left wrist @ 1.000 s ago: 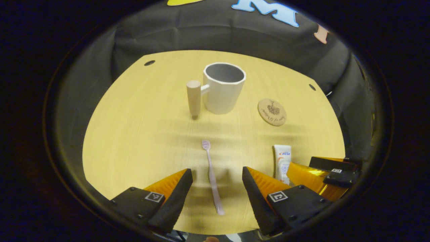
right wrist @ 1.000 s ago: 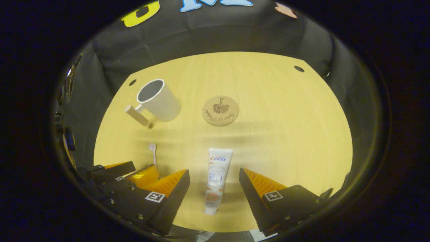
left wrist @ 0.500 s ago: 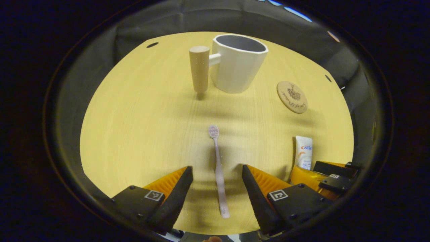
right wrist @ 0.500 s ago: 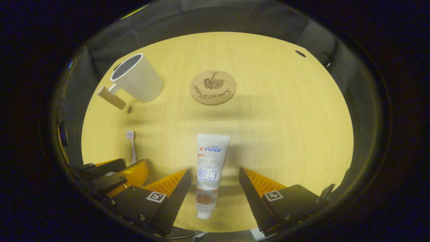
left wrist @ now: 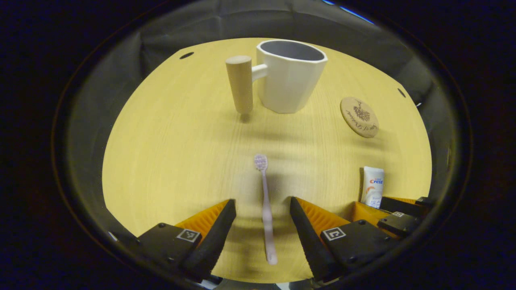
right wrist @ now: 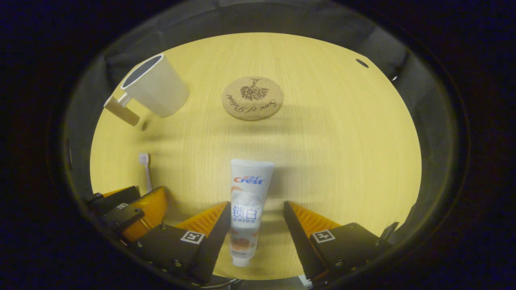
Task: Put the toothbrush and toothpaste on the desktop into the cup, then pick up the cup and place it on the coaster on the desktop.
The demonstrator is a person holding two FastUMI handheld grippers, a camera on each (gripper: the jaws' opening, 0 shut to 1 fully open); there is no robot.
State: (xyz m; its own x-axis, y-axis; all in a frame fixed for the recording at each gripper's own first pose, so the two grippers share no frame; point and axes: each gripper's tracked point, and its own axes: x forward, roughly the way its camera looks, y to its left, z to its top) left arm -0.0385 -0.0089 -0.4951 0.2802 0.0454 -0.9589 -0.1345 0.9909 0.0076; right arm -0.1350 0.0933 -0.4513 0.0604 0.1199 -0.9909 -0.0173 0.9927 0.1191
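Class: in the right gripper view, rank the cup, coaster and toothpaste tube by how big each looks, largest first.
1. White toothpaste tube, though it lies nearest the camera.
2-3. White cup with wooden handle and round cork coaster: too alike to rank.

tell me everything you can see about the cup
The cup is white and faceted, with a grey inside that looks empty. A short white stub joins it to a wooden peg handle that stands upright beside it. It stands upright on the yellow desktop, left of the coaster, touching neither tongs.
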